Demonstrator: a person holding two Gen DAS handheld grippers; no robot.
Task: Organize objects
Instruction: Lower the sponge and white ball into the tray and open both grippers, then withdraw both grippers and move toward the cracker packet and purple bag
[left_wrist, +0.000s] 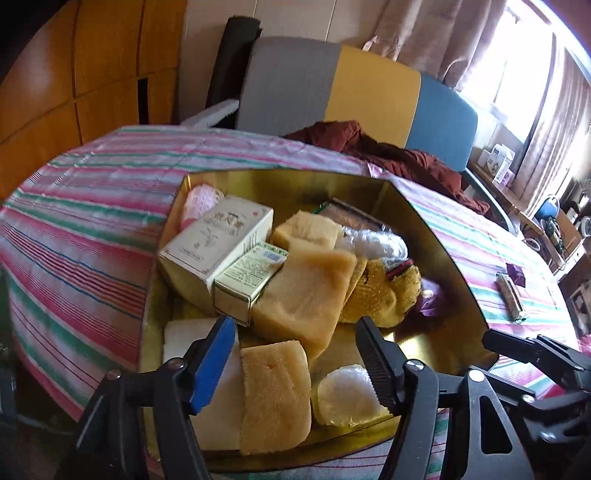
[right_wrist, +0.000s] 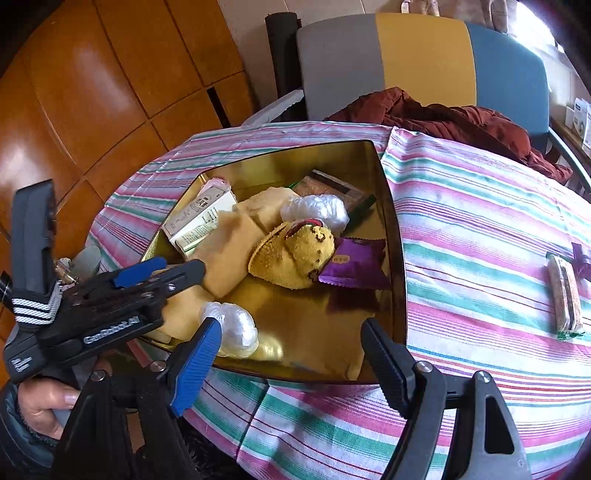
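On a round table (right_wrist: 480, 229) draped in a pink, green and white striped cloth, we hold two grippers over a gold tin tray (right_wrist: 332, 332) crowded with small goods. Our left gripper (left_wrist: 299, 354) points down into the tray's near end, its jaws apart and clamped on nothing; a tan sponge (left_wrist: 275, 395) lies between the fingers, nearer the blue-padded finger (left_wrist: 212, 365), and we cannot tell whether that finger touches it. A clear-wrapped round cake (left_wrist: 347, 395) rests just beside the black ribbed finger (left_wrist: 376, 362).

Our right gripper (right_wrist: 291, 354) hovers at the tray's near rim, jaws likewise apart and empty, with only bare gold floor between them. The same wrapped cake (right_wrist: 232, 328) sits just by its blue finger (right_wrist: 195, 365). The left gripper (right_wrist: 162, 269) shows in this view from the side, reaching into the tray from the left, with a hand (right_wrist: 40, 406) gripping its handle.

Farther into the tray lie a larger tan sponge (left_wrist: 306, 295), a yellow knit toy (right_wrist: 295, 258), a purple snack packet (right_wrist: 351, 264), a cream carton (left_wrist: 218, 240) with a smaller green-printed box (left_wrist: 247, 284) against it, and a crumpled clear bag (right_wrist: 314, 210).

Outside the tray, well to the right on the cloth, lies a wrapped biscuit bar (right_wrist: 565, 295). A maroon jacket (right_wrist: 443, 118) is heaped at the far edge, before a grey, yellow and blue chair back (right_wrist: 417, 59).
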